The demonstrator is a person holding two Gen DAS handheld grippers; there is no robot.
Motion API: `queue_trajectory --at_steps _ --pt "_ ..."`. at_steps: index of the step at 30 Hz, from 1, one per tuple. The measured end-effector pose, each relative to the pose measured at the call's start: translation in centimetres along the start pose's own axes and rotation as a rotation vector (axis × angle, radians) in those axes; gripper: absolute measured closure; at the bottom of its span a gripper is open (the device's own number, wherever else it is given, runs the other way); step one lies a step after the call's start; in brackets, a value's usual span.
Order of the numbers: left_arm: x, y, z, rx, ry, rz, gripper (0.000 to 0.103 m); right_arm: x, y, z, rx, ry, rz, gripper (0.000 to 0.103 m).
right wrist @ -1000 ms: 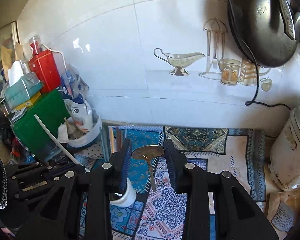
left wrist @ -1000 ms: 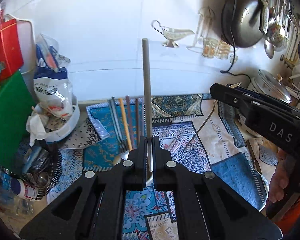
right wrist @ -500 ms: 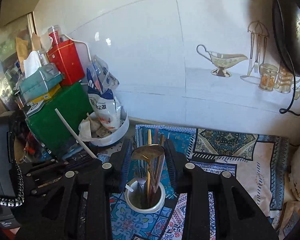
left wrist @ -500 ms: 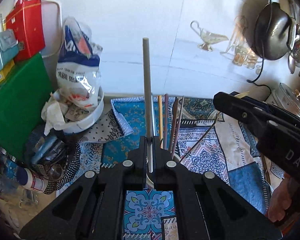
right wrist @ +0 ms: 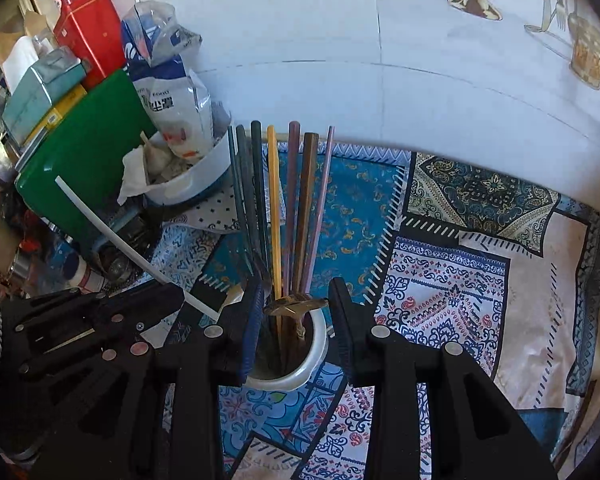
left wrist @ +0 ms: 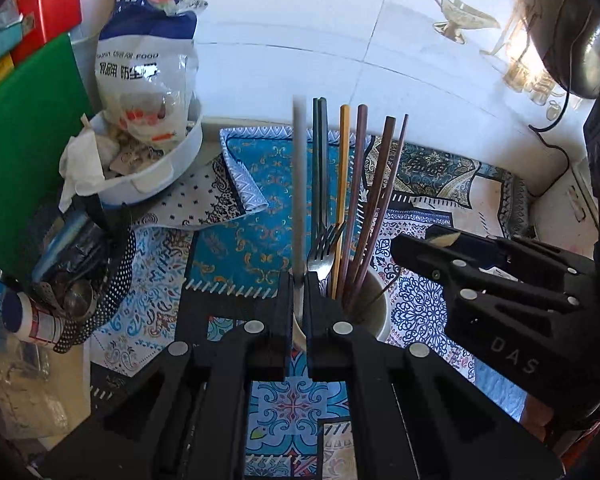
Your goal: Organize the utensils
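Observation:
A white cup stands on the patterned cloth and holds several chopsticks and a fork. My right gripper is shut on the bowl of a golden spoon, right above the cup. The spoon's handle hangs down inside the cup. My left gripper is shut on a pale grey stick that points up, at the cup's left rim. The right gripper shows at the right of the left wrist view. The left gripper shows left of the cup.
A white bowl with a food bag, a green board and a black dotted basket crowd the left. A red tin stands behind them. The tiled wall is just past the cloth. A dark pan hangs at upper right.
Both grippers have come down and toward the cup, which now sits right under them. The spoon's handle has gone into the cup. Both grips are unchanged.

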State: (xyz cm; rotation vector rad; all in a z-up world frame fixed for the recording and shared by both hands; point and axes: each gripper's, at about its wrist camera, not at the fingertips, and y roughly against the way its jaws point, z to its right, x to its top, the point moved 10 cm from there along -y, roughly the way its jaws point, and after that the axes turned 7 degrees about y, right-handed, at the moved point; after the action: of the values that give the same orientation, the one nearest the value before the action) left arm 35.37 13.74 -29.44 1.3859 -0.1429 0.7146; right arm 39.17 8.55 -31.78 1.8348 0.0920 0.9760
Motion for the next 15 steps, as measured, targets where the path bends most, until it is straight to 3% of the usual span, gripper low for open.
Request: queue_trajectory --at_steps 4,6,12,15 --pt "0.3 1.0 0.1 0.013 0.033 0.022 0.095 0.8 1.5 -0.2 -0.002 0.046 0.028 0.070" --pt "0.6 2.1 0.3 0.011 0.039 0.050 0.087 1.0 2.7 -0.3 0.000 0.063 0.049 0.069" --pt "1.1 8.6 1.4 0.007 0.018 0.196 0.069 0.6 9.1 0.2 -0.028 0.068 0.170 0.069" --pt "0.8 12.9 2.1 0.000 -0.015 0.286 0.067 0.2 13.8 -0.2 -0.055 0.066 0.266 0.069"
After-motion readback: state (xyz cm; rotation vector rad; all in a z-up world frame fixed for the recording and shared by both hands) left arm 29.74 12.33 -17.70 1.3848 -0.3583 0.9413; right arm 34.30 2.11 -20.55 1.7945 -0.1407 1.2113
